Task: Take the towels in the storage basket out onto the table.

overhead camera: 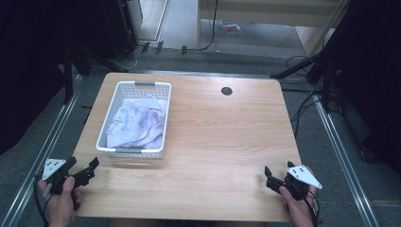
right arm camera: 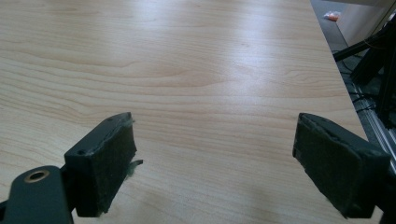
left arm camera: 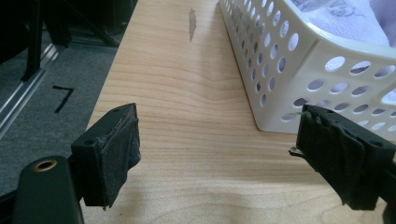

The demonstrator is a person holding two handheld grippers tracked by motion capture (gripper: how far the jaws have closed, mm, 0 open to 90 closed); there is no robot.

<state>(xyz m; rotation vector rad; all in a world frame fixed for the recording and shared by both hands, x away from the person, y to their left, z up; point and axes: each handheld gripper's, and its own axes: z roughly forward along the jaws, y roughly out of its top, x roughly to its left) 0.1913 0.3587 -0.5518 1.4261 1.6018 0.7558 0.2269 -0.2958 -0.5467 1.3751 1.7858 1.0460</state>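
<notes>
A white plastic basket (overhead camera: 161,120) with perforated walls and grey handle strips on its short ends stands upright on the table's left half, toward ten o'clock from the table's middle, its long sides running toward twelve. Inside lies a crumpled pale lavender cloth (overhead camera: 137,122) with a faint print, bunched loosely and reaching about rim height.

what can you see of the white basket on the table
The white basket is a rectangular bin that looks like plastic, its walls pierced with rows of round holes, with a grey handle strip at each short end. It stands upright and open-topped on the left half of the wooden table, long side running away from the person. Inside lies a crumpled white cloth with a faint print, bunched against the walls. The left hand-held gripper, jaws open, sits near its closest corner without touching.
</notes>
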